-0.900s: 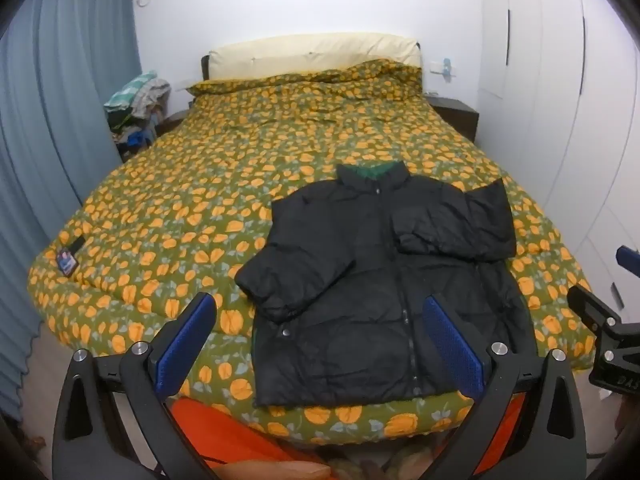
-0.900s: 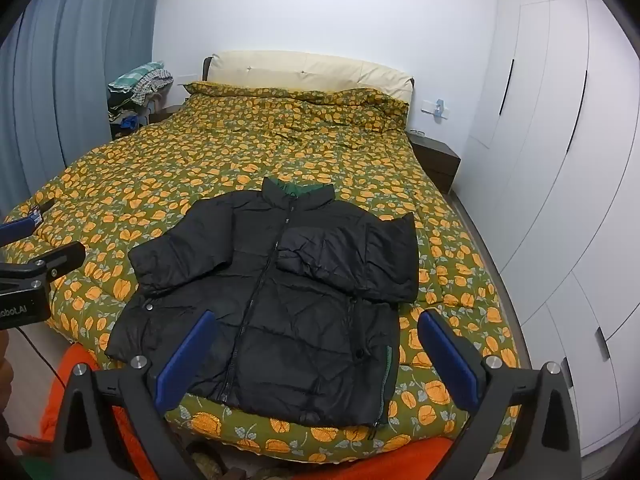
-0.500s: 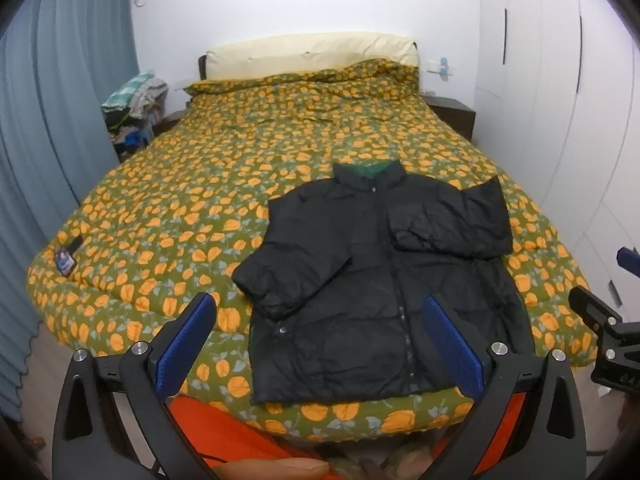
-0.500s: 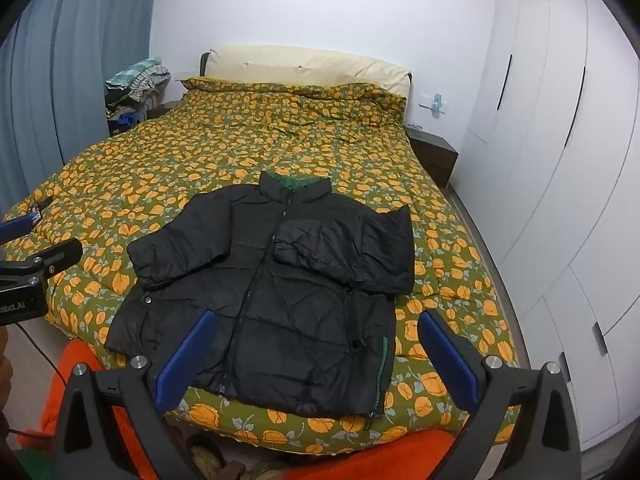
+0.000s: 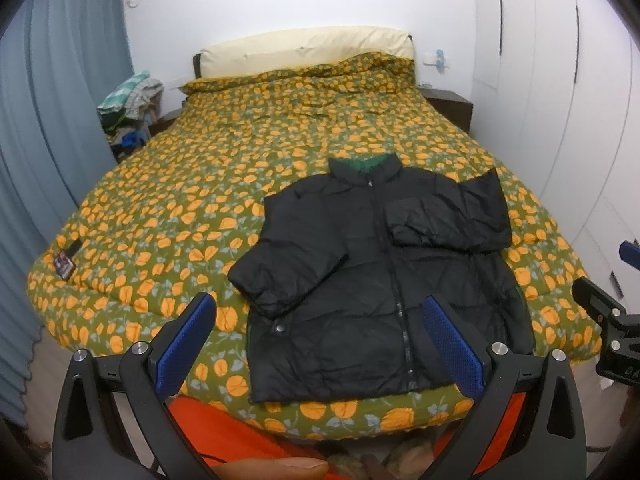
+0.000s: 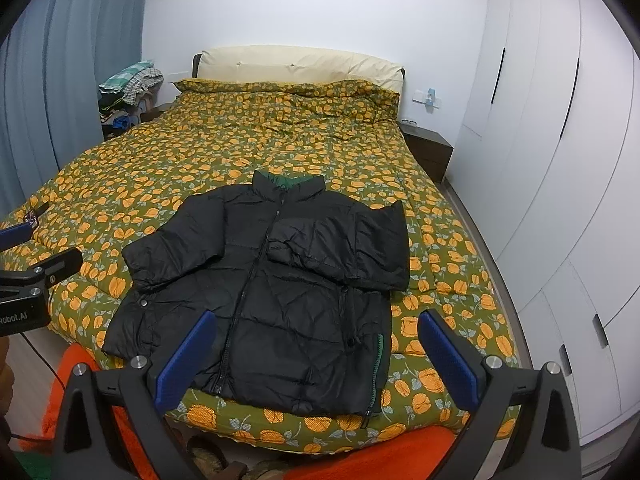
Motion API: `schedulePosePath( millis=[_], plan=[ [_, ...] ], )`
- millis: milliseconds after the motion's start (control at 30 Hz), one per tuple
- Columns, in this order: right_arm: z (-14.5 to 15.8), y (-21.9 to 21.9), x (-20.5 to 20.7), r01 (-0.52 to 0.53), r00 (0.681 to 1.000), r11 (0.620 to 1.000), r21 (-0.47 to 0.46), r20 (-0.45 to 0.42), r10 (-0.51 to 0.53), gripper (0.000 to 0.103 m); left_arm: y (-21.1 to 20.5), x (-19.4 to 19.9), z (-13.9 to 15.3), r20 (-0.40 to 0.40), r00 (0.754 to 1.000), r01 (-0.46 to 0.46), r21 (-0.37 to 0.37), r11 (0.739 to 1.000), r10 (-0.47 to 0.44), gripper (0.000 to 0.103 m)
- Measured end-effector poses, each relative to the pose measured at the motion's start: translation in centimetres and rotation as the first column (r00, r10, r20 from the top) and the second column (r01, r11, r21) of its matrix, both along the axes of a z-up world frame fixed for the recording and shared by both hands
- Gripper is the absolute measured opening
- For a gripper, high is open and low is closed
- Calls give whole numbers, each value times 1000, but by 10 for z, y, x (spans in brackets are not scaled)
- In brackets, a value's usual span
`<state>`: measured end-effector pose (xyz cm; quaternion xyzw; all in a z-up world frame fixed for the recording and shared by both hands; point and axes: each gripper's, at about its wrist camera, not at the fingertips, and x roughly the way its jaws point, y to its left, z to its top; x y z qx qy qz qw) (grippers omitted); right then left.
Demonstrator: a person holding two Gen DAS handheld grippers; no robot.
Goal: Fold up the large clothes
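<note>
Jacket: one black jacket (image 5: 384, 280), front up, one sleeve folded across its chest.
Bed: one bed (image 5: 208, 184), jacket at its foot.
Tongs: two; left tongs (image 5: 320, 344) and right tongs (image 6: 316, 360) both spread wide, gripping nothing.

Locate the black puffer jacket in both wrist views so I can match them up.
Left wrist view: the black puffer jacket lies right of centre, near the foot of the bed.
Right wrist view: it lies just left of centre.
Shared landmark: the cream padded headboard at the far end.
</note>
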<state>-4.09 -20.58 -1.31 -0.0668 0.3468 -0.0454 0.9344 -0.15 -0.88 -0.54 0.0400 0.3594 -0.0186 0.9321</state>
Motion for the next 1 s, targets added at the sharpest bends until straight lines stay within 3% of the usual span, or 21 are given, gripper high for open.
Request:
schedulePosePath(
  millis=[400, 1000],
  plan=[
    [-1, -1, 0, 1, 1000, 1000, 7, -4, -1, 102, 9, -7, -11, -7, 1000, 4, -7, 1000, -4, 103],
    [-2, 2, -2, 13, 1000, 1000, 10, -2, -13, 102, -1, -1, -3, -11, 1000, 9, 4, 1000, -9, 103]
  ],
)
